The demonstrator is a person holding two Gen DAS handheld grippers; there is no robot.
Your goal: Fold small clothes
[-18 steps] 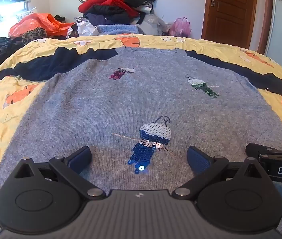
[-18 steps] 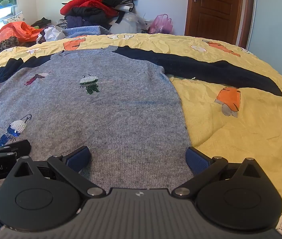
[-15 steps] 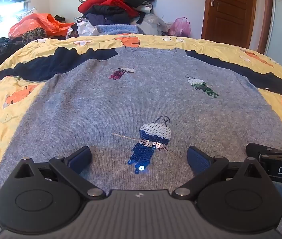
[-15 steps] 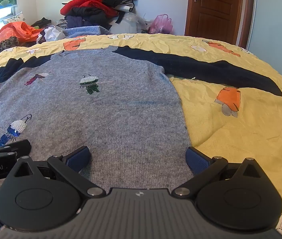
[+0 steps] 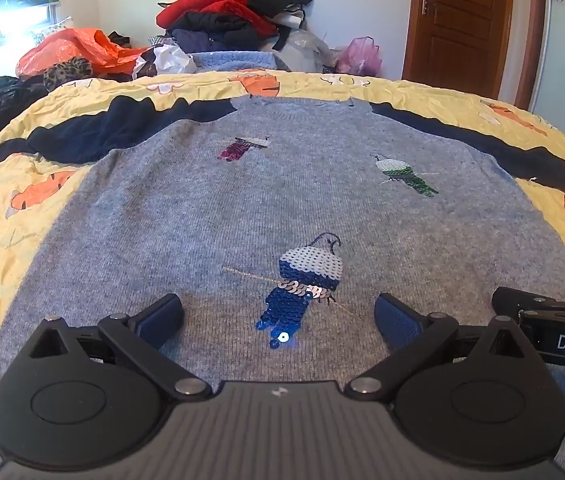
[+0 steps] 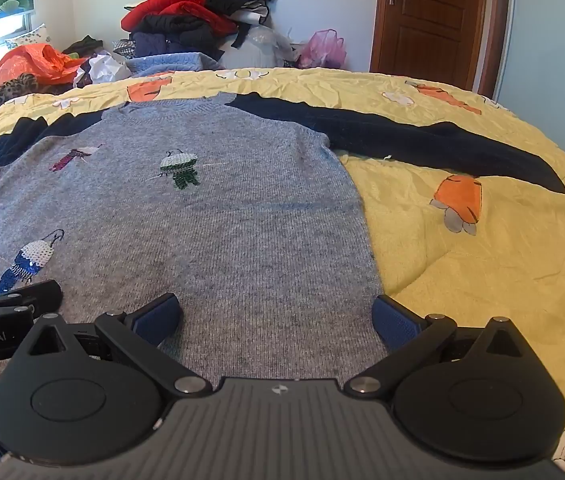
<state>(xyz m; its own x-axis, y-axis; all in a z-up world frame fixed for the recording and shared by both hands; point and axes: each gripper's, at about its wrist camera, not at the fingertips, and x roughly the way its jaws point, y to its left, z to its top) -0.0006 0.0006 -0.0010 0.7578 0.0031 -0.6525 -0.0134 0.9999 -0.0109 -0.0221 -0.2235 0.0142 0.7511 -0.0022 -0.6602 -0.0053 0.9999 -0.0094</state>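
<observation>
Setting: a bed covered by a yellow quilt (image 6: 482, 264) printed with orange carrots; a heap of other clothes (image 5: 238, 12) sits beyond the quilt's far edge, against the wall.

Garment: a small grey sweater (image 5: 282, 208) with navy sleeves lies face up, spread flat across the middle of the quilt, neckline toward the far edge and hem toward the near edge. Sequin bird patches (image 5: 306, 280) decorate its front.

Sleeves: both lie stretched outward, the right sleeve (image 6: 422, 140) reaching toward the quilt's right edge, the left sleeve (image 5: 102, 132) toward the left edge.

Left gripper (image 5: 278, 316): its two fingers are spread wide and hold nothing; it sits low over the hem area, left of centre.

Right gripper (image 6: 276, 316): also spread wide and holding nothing; low over the hem near the sweater's right side seam, just beside the left gripper.

Progress: by my reading, only the laying-out is done. No fold shows anywhere in the sweater.

Left to do: likely bringing the sleeves and sides in, then doubling the body. Whether the fingers touch the knit, I cannot tell.
</observation>
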